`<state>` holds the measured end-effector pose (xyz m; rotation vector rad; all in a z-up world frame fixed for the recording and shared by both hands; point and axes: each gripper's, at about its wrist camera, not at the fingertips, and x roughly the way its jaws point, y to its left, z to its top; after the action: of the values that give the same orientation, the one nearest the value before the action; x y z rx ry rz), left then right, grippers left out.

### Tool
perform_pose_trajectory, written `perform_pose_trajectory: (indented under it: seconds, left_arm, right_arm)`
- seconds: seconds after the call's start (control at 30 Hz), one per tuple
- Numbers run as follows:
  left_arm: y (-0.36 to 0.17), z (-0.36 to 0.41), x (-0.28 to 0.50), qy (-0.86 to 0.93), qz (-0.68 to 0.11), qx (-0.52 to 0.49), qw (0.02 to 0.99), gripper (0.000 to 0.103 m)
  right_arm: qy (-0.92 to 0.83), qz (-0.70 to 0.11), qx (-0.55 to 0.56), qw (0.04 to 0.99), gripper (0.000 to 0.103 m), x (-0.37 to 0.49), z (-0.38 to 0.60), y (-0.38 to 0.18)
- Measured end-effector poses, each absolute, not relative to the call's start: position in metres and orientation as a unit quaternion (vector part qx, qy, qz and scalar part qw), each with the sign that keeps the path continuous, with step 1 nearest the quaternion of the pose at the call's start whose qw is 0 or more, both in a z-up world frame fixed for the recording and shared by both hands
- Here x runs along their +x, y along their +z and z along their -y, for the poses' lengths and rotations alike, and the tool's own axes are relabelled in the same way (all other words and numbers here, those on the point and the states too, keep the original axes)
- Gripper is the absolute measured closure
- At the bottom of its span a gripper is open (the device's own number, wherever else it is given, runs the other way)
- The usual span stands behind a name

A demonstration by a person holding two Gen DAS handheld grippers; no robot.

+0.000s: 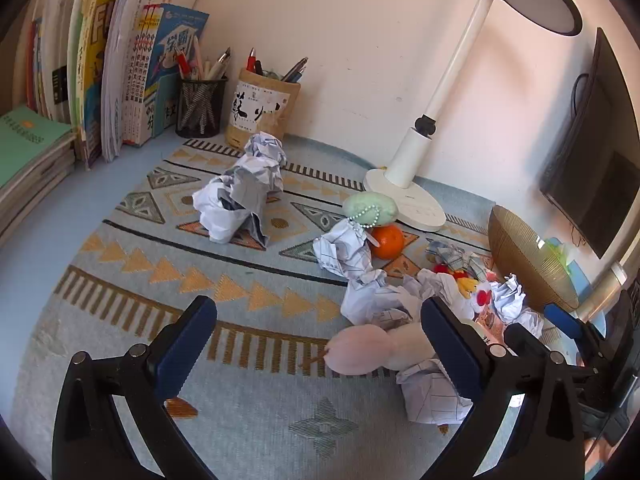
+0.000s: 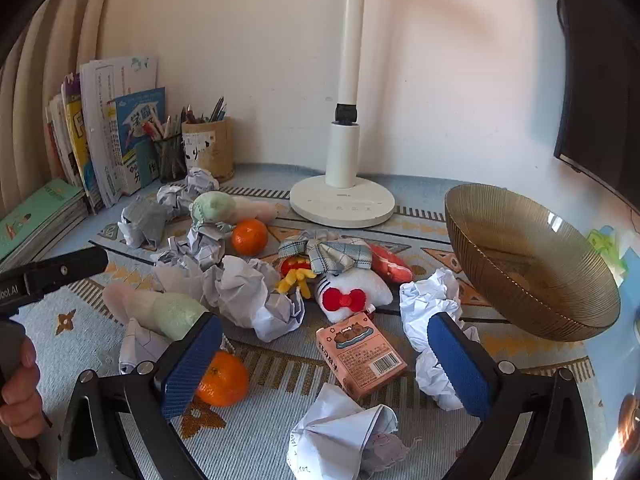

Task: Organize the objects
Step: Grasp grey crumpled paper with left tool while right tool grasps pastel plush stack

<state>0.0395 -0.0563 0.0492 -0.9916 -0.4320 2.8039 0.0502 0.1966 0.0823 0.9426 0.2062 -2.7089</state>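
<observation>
— Which gripper sat closer to the clutter?

— The right gripper (image 2: 324, 364). Its jaws were spread wide and held nothing, and the pink snack box (image 2: 360, 354) lay on the mat between them, just beyond the tips, its long axis running from far left to near right. An orange (image 2: 222, 378) touched the left jaw's tip.

— And the bowl?

— The amber bowl (image 2: 532, 264) stood to the far right, tilted, its mouth facing left toward the pile. I judged it the likely place for the fruit, a short way rightward.

— The left gripper (image 1: 320, 344)?

— Also spread and empty, over bare mat (image 1: 120, 240), with a pink plush toy (image 1: 360, 350) and crumpled paper (image 1: 432, 396) just by its right jaw.

— Room to move?

— Tight. Paper balls (image 2: 430, 308) crowded the bowl's near side, the lamp base (image 2: 342, 206) stood behind.
</observation>
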Motion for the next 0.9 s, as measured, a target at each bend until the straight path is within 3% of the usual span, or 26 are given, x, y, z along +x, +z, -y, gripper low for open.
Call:
perform_pose_trajectory:
  seconds: [0.23, 0.33, 0.4, 0.63, 0.67, 0.73, 0.77, 0.83, 0.9]
  left_arm:
    - [0.080, 0.122, -0.011, 0.913, 0.143, -0.371, 0.089, 0.002]
    - [0.054, 0.131, -0.047, 0.895, 0.176, -0.401, 0.088, 0.002]
    - [0.037, 0.133, -0.063, 0.891, 0.195, -0.401, 0.086, 0.002]
    - [0.010, 0.126, -0.082, 0.889, 0.211, -0.398, 0.083, 0.009]
    - [0.008, 0.126, -0.084, 0.887, 0.215, -0.401, 0.081, 0.013]
    - [0.007, 0.128, -0.086, 0.886, 0.221, -0.402, 0.076, 0.024]
    - [0.006, 0.129, -0.087, 0.887, 0.216, -0.403, 0.068, 0.035]
    - [0.004, 0.131, -0.089, 0.884, 0.226, -0.402, 0.075, 0.054]
    - [0.006, 0.130, -0.088, 0.887, 0.223, -0.398, 0.080, 0.059]
  right_arm:
    - [-0.902, 0.002, 0.365, 0.230, 0.006, -0.004, -0.159, 0.149]
    - [-0.877, 0.046, 0.423, 0.222, 0.007, -0.053, -0.139, 0.131]
    - [-0.857, 0.076, 0.457, 0.227, 0.018, -0.083, -0.129, 0.112]
    - [-0.831, 0.074, 0.512, 0.203, 0.018, -0.144, -0.093, 0.065]
    - [-0.831, 0.069, 0.515, 0.200, 0.019, -0.150, -0.088, 0.060]
    - [-0.830, 0.051, 0.520, 0.196, 0.036, -0.157, -0.079, 0.051]
    - [-0.832, 0.038, 0.518, 0.193, 0.043, -0.158, -0.076, 0.048]
    - [-0.844, 0.022, 0.501, 0.191, 0.046, -0.155, -0.075, 0.049]
    - [-0.857, 0.014, 0.478, 0.190, 0.049, -0.149, -0.080, 0.058]
